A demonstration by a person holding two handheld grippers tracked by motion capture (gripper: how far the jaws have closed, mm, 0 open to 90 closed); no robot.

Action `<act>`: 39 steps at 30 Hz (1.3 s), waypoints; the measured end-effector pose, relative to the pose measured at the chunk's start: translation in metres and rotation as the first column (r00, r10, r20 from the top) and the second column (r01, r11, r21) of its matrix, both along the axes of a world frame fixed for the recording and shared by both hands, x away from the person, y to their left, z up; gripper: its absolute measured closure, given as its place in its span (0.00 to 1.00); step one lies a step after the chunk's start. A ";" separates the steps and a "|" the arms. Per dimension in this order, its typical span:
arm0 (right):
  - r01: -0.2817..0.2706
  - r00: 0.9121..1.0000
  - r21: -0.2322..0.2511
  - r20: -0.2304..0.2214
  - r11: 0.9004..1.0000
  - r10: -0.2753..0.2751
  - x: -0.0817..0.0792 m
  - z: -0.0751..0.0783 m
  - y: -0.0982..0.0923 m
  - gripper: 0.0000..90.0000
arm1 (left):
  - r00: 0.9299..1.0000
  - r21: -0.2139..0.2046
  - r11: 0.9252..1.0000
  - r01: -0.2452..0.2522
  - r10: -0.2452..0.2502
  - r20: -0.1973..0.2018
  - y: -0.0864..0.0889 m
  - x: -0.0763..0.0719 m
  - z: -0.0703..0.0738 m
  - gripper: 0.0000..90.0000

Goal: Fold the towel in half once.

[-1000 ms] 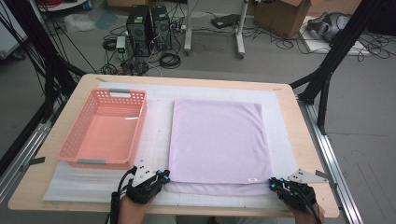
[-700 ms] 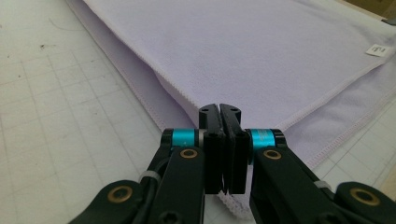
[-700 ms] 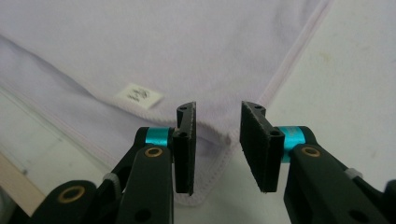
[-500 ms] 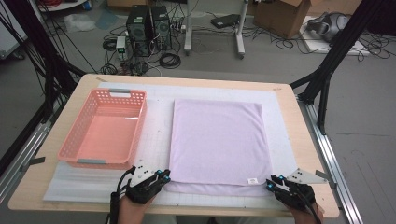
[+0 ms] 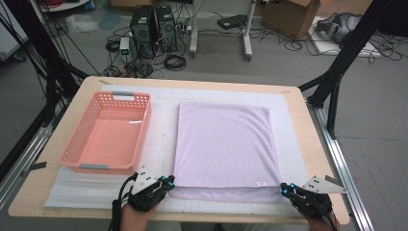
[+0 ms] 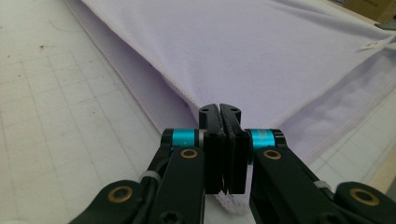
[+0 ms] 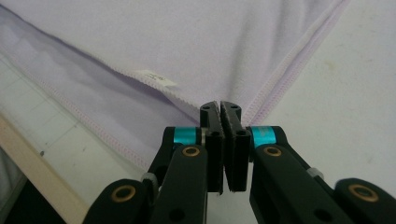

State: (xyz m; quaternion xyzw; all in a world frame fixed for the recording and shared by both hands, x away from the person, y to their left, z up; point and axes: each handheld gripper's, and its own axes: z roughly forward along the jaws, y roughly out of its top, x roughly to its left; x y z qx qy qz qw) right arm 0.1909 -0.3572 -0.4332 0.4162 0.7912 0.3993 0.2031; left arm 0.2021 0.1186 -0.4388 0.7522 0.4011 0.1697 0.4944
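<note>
A lavender towel [image 5: 223,142] lies folded flat on the white mat, its lower layer sticking out along the near edge. My left gripper [image 5: 168,182] sits at the towel's near left corner. In the left gripper view it [image 6: 219,108] is shut, with towel fabric [image 6: 280,56] pinched in its jaws. At the near right corner is my right gripper [image 5: 285,189]; its jaws have just been closing. In the right gripper view it [image 7: 220,106] is shut on the upper layer's corner, close to a small white label [image 7: 156,78].
An empty pink plastic basket [image 5: 94,166] stands on the white gridded mat [image 5: 163,125] to the left of the towel. The wooden table's near edge [image 5: 250,216] runs just in front of both hands. Black frame posts flank the table.
</note>
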 end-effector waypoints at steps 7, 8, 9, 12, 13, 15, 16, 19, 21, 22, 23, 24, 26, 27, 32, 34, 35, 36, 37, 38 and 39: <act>-0.031 1.000 -0.002 0.001 1.000 0.031 -0.014 0.002 -0.004 0.98 | 1.000 -0.008 1.000 0.014 -0.014 0.004 0.003 -0.015 0.003 0.98; -0.036 0.999 0.000 0.000 0.999 0.036 -0.017 0.002 -0.004 0.98 | 1.000 -0.007 1.000 0.017 -0.017 0.005 0.004 -0.017 0.003 0.98; -0.040 0.999 -0.003 0.004 0.999 0.040 -0.019 0.003 -0.005 0.98 | 1.000 -0.008 1.000 0.017 -0.017 0.006 0.004 -0.019 0.003 0.98; -0.052 0.999 0.002 0.007 0.999 0.052 -0.028 0.006 -0.006 0.98 | 1.000 -0.009 1.000 0.024 -0.024 0.006 0.007 -0.027 0.004 0.98; -0.056 0.998 0.003 0.012 0.998 0.056 -0.030 0.006 -0.007 0.98 | 1.000 -0.004 1.000 0.029 -0.029 0.007 0.008 -0.030 0.005 0.98; -0.063 0.998 -0.002 0.015 0.998 0.063 -0.035 0.007 -0.007 0.98 | 0.999 0.008 0.999 0.034 -0.034 0.004 0.008 -0.034 0.003 0.98; -0.064 0.998 -0.010 0.013 0.998 0.064 -0.036 0.006 -0.007 0.98 | 0.999 0.020 0.999 0.034 -0.034 0.005 0.007 -0.034 0.002 0.98; -0.036 0.999 0.012 -0.010 0.999 0.036 -0.032 0.002 -0.006 0.75 | 1.000 0.034 0.999 0.021 -0.021 0.012 0.002 -0.029 -0.002 0.79; -0.015 1.000 0.055 -0.009 0.998 0.016 -0.030 0.001 -0.009 0.72 | 0.999 0.032 0.999 0.018 -0.019 0.028 0.001 -0.027 -0.001 0.70; -0.011 1.000 0.065 -0.007 0.998 0.011 -0.029 0.002 -0.009 0.71 | 0.999 0.032 0.999 0.009 -0.010 0.037 0.000 -0.024 0.000 0.69; 0.004 1.000 0.074 0.002 0.997 -0.005 -0.028 0.002 -0.010 0.70 | 0.999 0.026 1.000 0.002 -0.003 0.042 0.000 -0.022 0.001 0.67; 0.018 1.000 0.085 0.004 0.996 -0.019 -0.026 0.002 -0.011 0.70 | 0.999 0.019 1.000 -0.007 0.006 0.041 0.000 -0.020 0.001 0.66; 0.049 0.999 0.099 0.008 0.994 -0.050 -0.022 0.001 -0.012 0.70 | 0.999 0.007 1.000 -0.024 0.023 0.041 0.000 -0.015 0.002 0.64; 0.065 0.998 0.108 0.009 0.992 -0.066 -0.018 0.000 -0.013 0.70 | 0.999 0.001 0.999 -0.034 0.034 0.040 0.000 -0.011 0.002 0.64; 0.103 0.995 0.088 -0.016 0.991 -0.102 0.006 -0.005 -0.003 0.70 | 0.998 -0.013 0.998 -0.058 0.058 0.027 0.002 -0.001 0.002 0.64; 0.117 0.993 0.054 -0.025 0.992 -0.116 0.015 -0.008 0.003 0.73 | 0.998 -0.018 0.998 -0.068 0.069 0.014 0.003 0.004 0.001 0.64; 0.135 0.991 0.034 -0.030 0.990 -0.134 0.024 -0.012 0.007 0.76 | 0.997 -0.016 0.997 -0.070 0.070 0.013 0.003 0.005 0.001 0.64; 0.148 0.988 0.018 -0.041 0.989 -0.147 0.028 -0.013 0.009 0.85 | 0.997 -0.018 0.997 -0.072 0.073 0.010 0.004 0.007 0.001 0.63; 0.145 0.987 -0.006 -0.061 0.989 -0.146 0.033 -0.016 0.010 0.94 | 0.997 -0.018 0.997 -0.076 0.076 0.008 0.004 0.009 0.001 0.64; 0.156 0.986 -0.012 -0.057 0.988 -0.157 0.034 -0.016 0.010 0.96 | 0.997 -0.022 0.997 -0.076 0.076 0.007 0.004 0.010 0.001 0.63; 0.166 0.984 -0.031 -0.058 0.986 -0.168 0.034 -0.014 0.011 0.97 | 0.997 -0.024 0.997 -0.077 0.078 0.003 0.005 0.012 0.001 0.63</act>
